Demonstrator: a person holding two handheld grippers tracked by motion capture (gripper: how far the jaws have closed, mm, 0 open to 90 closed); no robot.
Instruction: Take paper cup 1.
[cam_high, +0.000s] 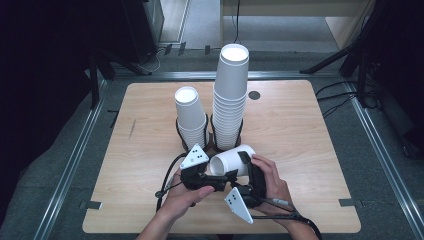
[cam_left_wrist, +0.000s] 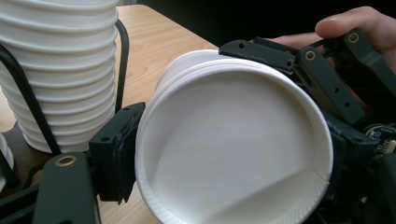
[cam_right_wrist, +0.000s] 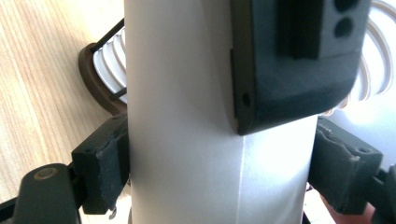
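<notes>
Two cup stacks on a wooden worktop (cam_high: 300, 130).
The tall stack (cam_high: 230, 97) and the short stack (cam_high: 190, 116) stand side by side in dark wire holders; a round grommet (cam_high: 254, 95) lies right of the tall one.

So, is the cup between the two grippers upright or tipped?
Tipped: the cup lies on its side above the table, mouth toward the left gripper.

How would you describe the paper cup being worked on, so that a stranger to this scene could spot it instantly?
Start at the light wooden table, where two stacks of white paper cups stand in black wire holders. Just in front of them, the left hand-held gripper and the right hand-held gripper meet. Between them is the white paper cup, the only one lying sideways.
</notes>
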